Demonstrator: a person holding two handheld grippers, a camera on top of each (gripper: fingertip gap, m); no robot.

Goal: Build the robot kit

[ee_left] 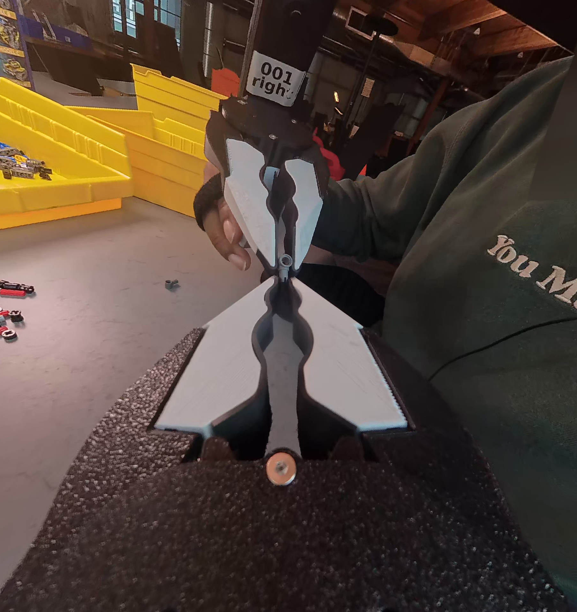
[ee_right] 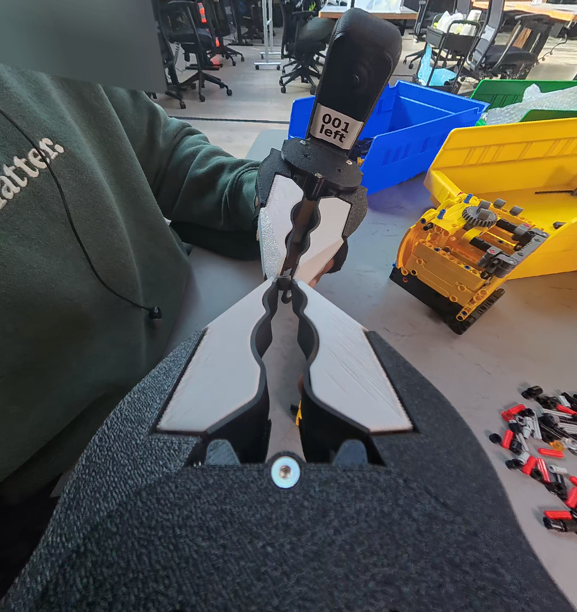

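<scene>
Two pairs of tongs meet tip to tip above the grey tabletop (ee_left: 81, 331), pinching small plastic building pieces between them.

The left tongs (ee_left: 282, 281) are clenched on a small dark pin-like piece (ee_right: 284, 287), while the right tongs (ee_right: 284, 281), coming from the opposite side, are clenched on a small light grey connector with a round eye (ee_left: 285, 263); the two pieces touch right where the tips meet, just in front of a person in a dark green sweatshirt (ee_right: 81, 231). One small grey connector (ee_left: 172, 283) lies alone on the tabletop. Loose red and black pins (ee_right: 552, 453) are scattered near a half-built yellow brick vehicle (ee_right: 462, 255), which stands beside a yellow plastic bin (ee_right: 529, 159) and a blue plastic bin (ee_right: 413, 132).
</scene>
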